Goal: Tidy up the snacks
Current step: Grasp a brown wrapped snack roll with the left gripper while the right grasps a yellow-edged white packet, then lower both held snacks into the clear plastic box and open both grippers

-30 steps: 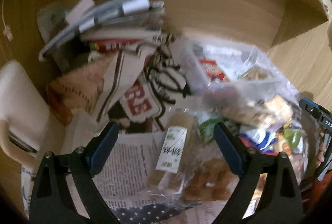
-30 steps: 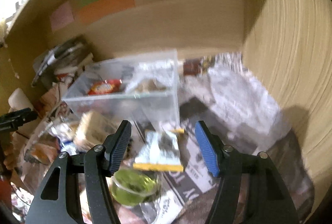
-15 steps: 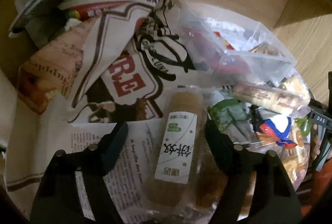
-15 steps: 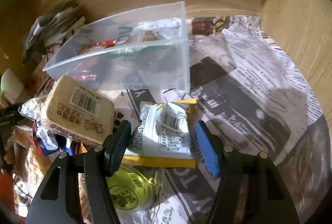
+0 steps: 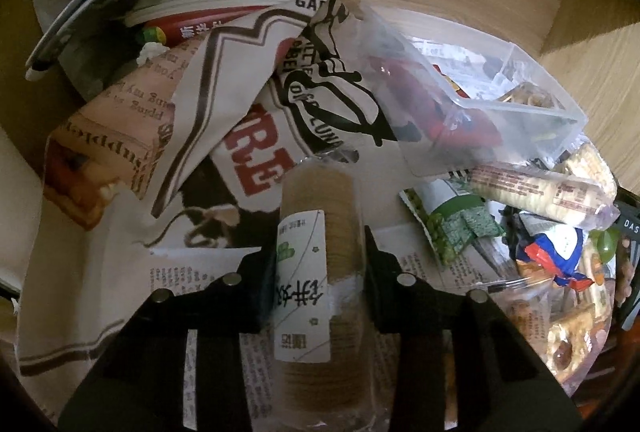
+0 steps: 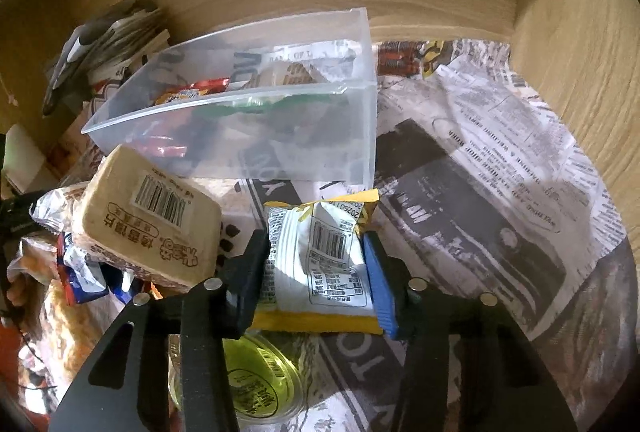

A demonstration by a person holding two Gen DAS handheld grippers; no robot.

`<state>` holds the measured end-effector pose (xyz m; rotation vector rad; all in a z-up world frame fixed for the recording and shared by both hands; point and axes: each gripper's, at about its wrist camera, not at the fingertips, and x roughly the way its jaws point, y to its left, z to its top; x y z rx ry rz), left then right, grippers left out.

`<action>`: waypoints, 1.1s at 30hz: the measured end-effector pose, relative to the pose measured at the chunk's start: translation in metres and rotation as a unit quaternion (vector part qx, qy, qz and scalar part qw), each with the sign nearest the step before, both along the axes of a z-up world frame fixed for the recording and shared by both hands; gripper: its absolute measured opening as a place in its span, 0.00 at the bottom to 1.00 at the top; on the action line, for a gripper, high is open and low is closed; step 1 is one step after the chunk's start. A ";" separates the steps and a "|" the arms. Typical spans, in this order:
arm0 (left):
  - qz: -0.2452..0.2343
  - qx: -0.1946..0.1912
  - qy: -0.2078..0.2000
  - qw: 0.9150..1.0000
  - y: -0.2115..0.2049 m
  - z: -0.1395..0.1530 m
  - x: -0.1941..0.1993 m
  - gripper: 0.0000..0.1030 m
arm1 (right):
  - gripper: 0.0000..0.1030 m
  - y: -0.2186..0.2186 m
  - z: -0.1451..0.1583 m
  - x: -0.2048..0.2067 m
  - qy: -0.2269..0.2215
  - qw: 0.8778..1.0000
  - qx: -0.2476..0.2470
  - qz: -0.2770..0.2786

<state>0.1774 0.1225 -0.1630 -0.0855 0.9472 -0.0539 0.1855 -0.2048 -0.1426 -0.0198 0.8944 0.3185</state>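
Bin contents blurred behind cloudy plastic. My left tongs (image 5: pixel 320 272) pinch cracker sleeve (image 5: pixel 320 264), pointing forward along its length; label script unreadable. My right tongs (image 6: pixel 316 272) pinch yellow-edged packet (image 6: pixel 320 264), barcode up, "2026" partly legible. Clear bin (image 6: pixel 256 120) just ahead of packet; newspaper (image 6: pixel 480 192) beneath.

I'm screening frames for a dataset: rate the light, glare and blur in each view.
Left wrist: dim, warm and underexposed, the left gripper nearly black around the cracker sleeve, fisheye bending the edges. Right wrist: brighter, sunlit patches glaring on the yellow snack packet between the right gripper fingers; clear plastic bin sharp.
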 end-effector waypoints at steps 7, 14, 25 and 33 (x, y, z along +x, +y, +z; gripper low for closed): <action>0.004 0.003 -0.033 0.999 0.000 0.028 -0.013 0.34 | 0.40 -0.012 0.016 -0.007 -0.028 0.999 0.011 -0.016; -0.006 0.003 -0.083 0.996 -0.011 0.067 -0.021 0.34 | 0.41 -0.022 0.044 -0.014 -0.071 0.997 0.034 -0.028; -0.037 -0.003 -0.148 0.988 -0.033 0.122 -0.019 0.34 | 0.41 -0.012 0.082 -0.013 -0.131 0.989 0.062 -0.009; -0.058 -0.011 -0.174 0.983 -0.055 0.147 -0.002 0.34 | 0.41 0.002 0.095 0.003 -0.151 0.986 0.067 0.021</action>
